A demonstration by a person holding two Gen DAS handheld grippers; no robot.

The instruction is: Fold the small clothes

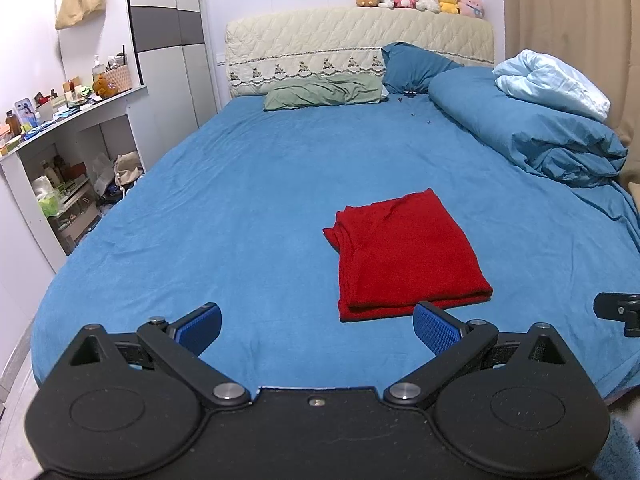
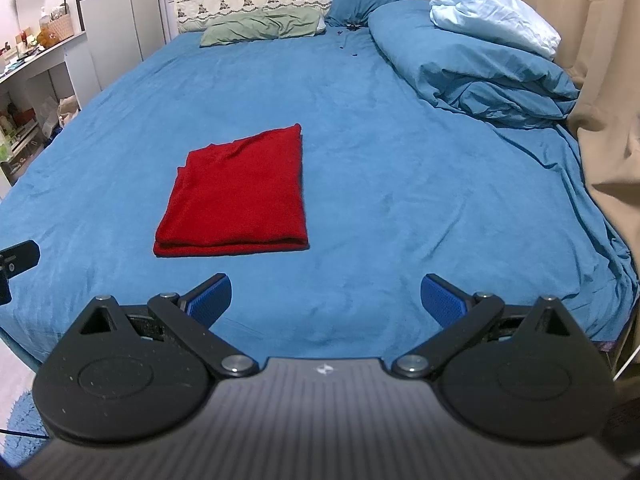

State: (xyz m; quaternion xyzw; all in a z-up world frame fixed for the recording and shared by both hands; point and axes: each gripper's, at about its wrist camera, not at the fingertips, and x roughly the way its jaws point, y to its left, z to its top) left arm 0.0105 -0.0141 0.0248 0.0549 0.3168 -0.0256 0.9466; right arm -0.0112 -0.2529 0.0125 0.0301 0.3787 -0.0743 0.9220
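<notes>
A red garment (image 1: 404, 254) lies folded into a flat rectangle on the blue bed sheet (image 1: 240, 208); it also shows in the right wrist view (image 2: 236, 196). My left gripper (image 1: 318, 326) is open and empty, held above the near edge of the bed, just short of the garment's near left corner. My right gripper (image 2: 326, 300) is open and empty, above the near edge of the bed, to the right of the garment and apart from it. A piece of the right gripper (image 1: 620, 314) shows at the right edge of the left wrist view.
A bundled blue duvet (image 1: 532, 128) with a pale blue blanket (image 1: 552, 84) lies along the bed's right side. Green pillow (image 1: 324, 94) and blue pillow (image 1: 416, 64) rest at the headboard. Cluttered white shelves (image 1: 68, 152) stand left; a beige curtain (image 2: 600, 60) hangs right.
</notes>
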